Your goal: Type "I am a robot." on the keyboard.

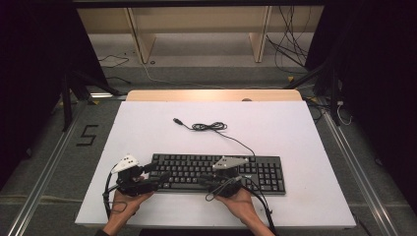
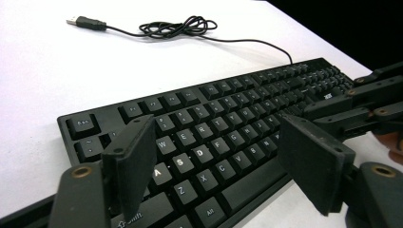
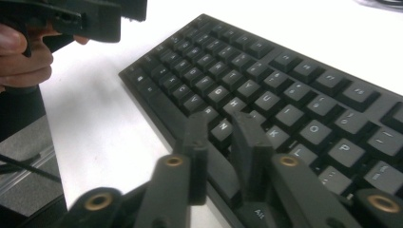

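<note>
Keyboard (image 1: 216,172) lay at bench (image 1: 295,132) 6 o'clock edge, cable w/ USB plug (image 1: 177,120) toward 12. Left claw (image 1: 156,173) spread wide over its 9 o'clock end; right claw (image 1: 204,181) nearly pinched, empty, above spacebar row.

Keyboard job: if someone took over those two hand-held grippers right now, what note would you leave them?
Left gripper: jaws wide open over the left letter keys of the keyboard, holding nothing.
Right gripper: jaws nearly closed, tips at the front edge by the N and M keys, gripping nothing.
Keyboard lies flat near the front of the table; its cable lies coiled behind, unplugged.
Done: nothing visible. Left: grasping or pressing.
</note>
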`<move>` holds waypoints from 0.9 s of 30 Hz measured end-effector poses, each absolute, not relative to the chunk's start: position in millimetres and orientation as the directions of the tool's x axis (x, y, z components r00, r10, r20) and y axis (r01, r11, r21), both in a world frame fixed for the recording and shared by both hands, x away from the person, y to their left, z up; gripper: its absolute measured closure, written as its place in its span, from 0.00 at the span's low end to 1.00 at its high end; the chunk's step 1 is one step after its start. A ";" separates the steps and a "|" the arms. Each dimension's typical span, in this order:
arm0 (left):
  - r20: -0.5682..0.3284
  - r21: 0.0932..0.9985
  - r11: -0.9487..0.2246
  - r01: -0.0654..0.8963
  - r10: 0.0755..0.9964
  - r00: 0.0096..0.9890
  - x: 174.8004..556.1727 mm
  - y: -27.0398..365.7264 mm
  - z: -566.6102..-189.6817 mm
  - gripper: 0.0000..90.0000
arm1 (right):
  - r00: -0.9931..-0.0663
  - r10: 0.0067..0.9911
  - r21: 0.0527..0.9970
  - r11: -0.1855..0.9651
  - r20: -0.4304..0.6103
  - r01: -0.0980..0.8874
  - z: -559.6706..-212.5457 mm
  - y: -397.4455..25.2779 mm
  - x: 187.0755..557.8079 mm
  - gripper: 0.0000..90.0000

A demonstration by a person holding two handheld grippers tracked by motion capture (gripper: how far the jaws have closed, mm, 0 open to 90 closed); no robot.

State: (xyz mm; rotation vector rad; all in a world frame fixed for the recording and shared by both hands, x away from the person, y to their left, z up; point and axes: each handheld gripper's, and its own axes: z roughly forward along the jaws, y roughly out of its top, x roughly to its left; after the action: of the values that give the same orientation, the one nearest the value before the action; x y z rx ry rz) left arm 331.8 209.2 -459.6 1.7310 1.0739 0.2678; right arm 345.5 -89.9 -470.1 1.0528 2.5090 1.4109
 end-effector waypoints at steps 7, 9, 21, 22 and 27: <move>-0.301 0.850 -0.065 0.523 0.756 0.582 329.8 208.1 -458.9 0.30 | -0.772 0.591 0.770 0.372 0.235 0.519 -474.6 -83.6 345.0 0.99; -0.299 0.853 -0.064 0.519 0.753 0.585 329.2 207.8 -458.6 0.30 | -0.771 0.593 0.763 0.380 0.234 0.523 -475.9 -82.6 345.3 1.00; -0.305 0.851 -0.064 0.521 0.748 0.590 326.6 208.1 -458.5 0.28 | -0.773 0.593 0.748 0.403 0.226 0.528 -481.2 -79.4 345.2 1.00; -0.306 0.850 -0.064 0.522 0.748 0.589 326.3 208.4 -458.5 0.28 | -0.772 0.594 0.747 0.403 0.225 0.528 -481.4 -79.1 345.1 1.00; -0.303 0.851 -0.068 0.520 0.746 0.593 324.5 208.9 -458.3 0.28 | -0.773 0.595 0.746 0.407 0.222 0.527 -482.4 -78.3 344.9 1.00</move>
State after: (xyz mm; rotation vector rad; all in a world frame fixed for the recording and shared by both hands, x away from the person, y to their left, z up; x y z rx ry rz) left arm 324.5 208.9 -458.3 1.7303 1.0487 0.2580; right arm 344.9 -78.3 -482.4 1.0259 2.5679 1.3171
